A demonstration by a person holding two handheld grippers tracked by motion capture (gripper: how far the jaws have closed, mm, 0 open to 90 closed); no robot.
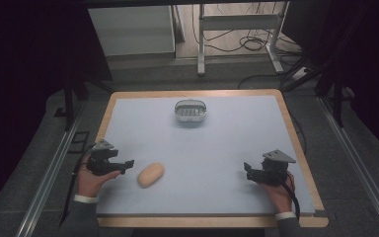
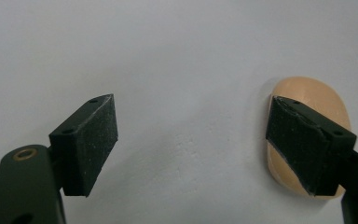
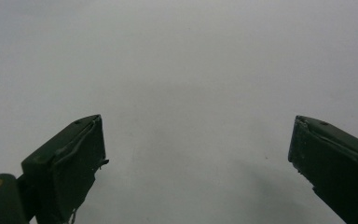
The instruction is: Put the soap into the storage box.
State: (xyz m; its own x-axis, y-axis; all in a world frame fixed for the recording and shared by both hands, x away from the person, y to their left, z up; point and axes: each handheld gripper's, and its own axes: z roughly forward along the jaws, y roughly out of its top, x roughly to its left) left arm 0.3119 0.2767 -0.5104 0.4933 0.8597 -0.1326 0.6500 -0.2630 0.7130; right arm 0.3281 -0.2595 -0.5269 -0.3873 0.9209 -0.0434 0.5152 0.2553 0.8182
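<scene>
Tan oval bread roll [image 1: 150,175] lies on the blue-grey table [image 1: 227,143] near the front-left, just beside the left gripper [image 1: 128,163], whose jaws are spread w/ nothing between; in the left gripper view the roll [image 2: 314,95] sits behind the right-hand jaw, not between the pads. Right gripper [image 1: 247,169] also spread and empty, well apart from it. Looks light, smooth, prob soft or hollow, could squash or slip, so best pinch across the short width at mid-length, gently; small basket [image 1: 190,110] sits far back.
</scene>
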